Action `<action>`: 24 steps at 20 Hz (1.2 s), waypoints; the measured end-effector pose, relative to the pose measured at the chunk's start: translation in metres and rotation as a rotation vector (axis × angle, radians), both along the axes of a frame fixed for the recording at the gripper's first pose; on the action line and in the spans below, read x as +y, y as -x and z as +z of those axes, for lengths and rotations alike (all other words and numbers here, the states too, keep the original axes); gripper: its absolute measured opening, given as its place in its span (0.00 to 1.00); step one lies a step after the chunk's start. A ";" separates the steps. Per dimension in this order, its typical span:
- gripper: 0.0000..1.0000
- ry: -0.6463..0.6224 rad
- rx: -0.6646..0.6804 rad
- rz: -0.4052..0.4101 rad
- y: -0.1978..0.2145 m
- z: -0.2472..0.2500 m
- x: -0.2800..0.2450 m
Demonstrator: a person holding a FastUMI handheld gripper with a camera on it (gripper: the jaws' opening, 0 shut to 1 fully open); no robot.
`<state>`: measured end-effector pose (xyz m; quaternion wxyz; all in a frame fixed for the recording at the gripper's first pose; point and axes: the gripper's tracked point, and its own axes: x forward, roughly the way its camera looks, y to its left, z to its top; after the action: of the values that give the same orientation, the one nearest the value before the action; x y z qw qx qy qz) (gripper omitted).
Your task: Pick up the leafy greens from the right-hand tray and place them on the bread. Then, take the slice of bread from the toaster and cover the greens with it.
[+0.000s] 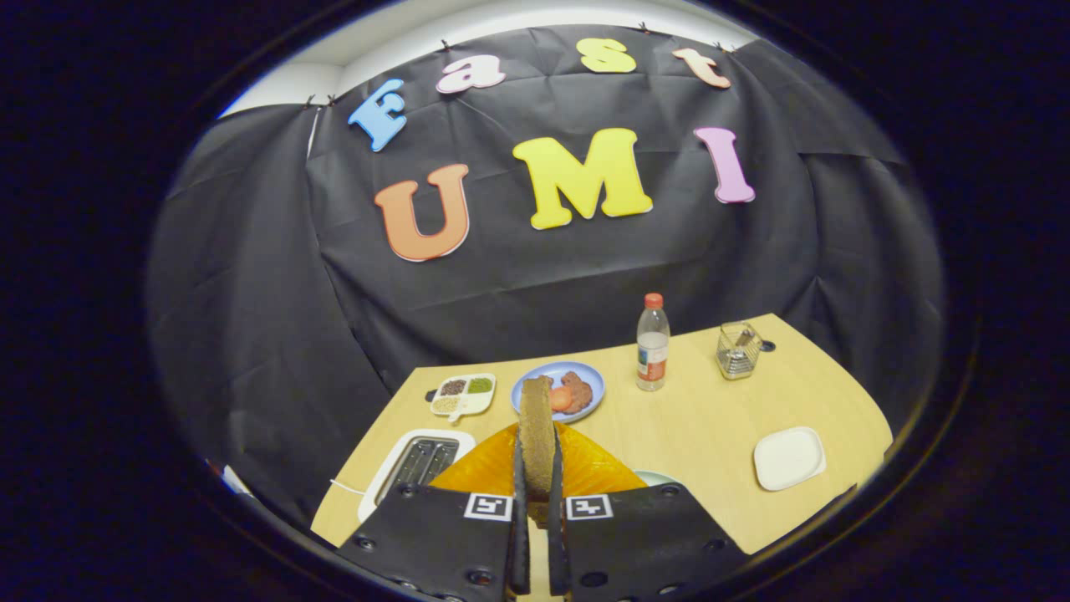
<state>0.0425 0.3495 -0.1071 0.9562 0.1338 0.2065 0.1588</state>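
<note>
Gripper point(536, 493) fingers pinch the upright bread slice point(536, 435) by its flat faces: light, soft, crumbly, so edge-to-edge pressure must stay gentle.

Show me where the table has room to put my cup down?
Bare wood lies between the water bottle, the wire basket and the white tray. It's crowded by the toaster, blue plate and gripper, shut on the bread slice.
</note>
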 end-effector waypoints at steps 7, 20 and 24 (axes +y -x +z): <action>0.09 -0.048 0.094 0.007 -0.013 -0.090 -0.008; 0.09 -0.091 0.171 -0.054 -0.022 -0.149 -0.016; 0.12 -0.046 0.170 -0.073 -0.021 -0.162 -0.038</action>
<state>0.0638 0.3112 -0.2688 0.9370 0.1763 0.2781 0.1167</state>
